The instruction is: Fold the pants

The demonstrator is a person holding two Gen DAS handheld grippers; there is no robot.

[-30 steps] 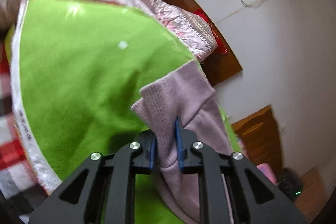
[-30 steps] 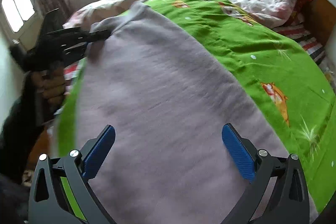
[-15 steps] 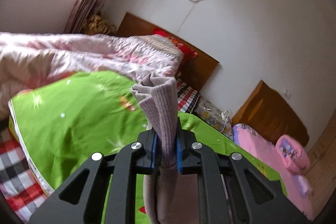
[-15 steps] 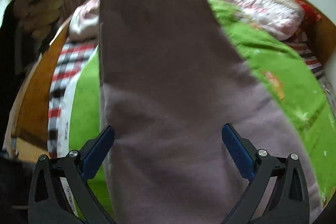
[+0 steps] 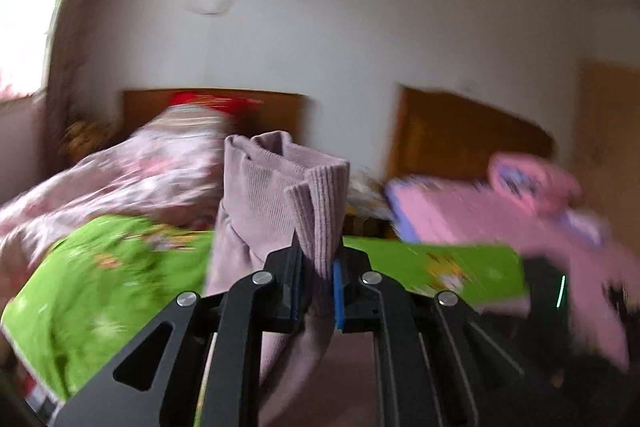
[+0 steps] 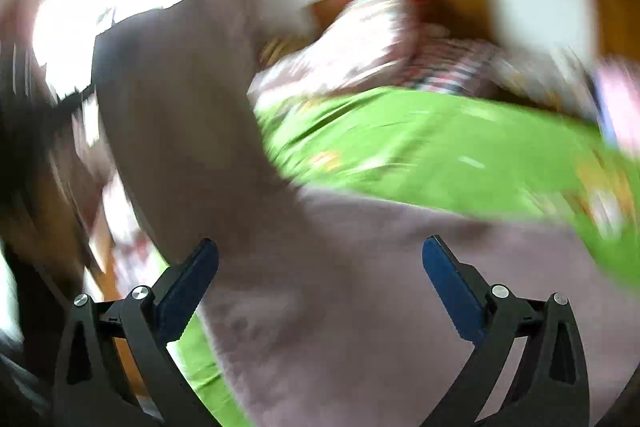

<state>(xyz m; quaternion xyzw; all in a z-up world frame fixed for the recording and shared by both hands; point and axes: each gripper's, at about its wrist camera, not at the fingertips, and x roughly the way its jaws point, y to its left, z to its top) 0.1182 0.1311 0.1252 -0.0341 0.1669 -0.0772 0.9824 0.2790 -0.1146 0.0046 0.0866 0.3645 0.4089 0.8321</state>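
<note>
The mauve knit pants (image 5: 280, 187) are lifted off the green blanket (image 5: 112, 267). My left gripper (image 5: 316, 291) is shut on their ribbed waistband, which stands up above the fingers; the rest hangs down below. In the right wrist view the pants (image 6: 320, 267) stretch up to the left, with the lower part lying across the blanket (image 6: 440, 155). My right gripper (image 6: 320, 267) is open, its blue pads wide apart just above the cloth. Both views are blurred by motion.
A pink quilt (image 5: 132, 171) is heaped at the bed's head by a wooden headboard (image 5: 280, 111). A second bed with pink bedding (image 5: 520, 203) stands to the right. A bright window (image 6: 100, 19) is at the left.
My left gripper has lifted the waistband higher and swung right, now facing the headboards. The right gripper stays open over the cloth while its view turned right toward the bed's head.
</note>
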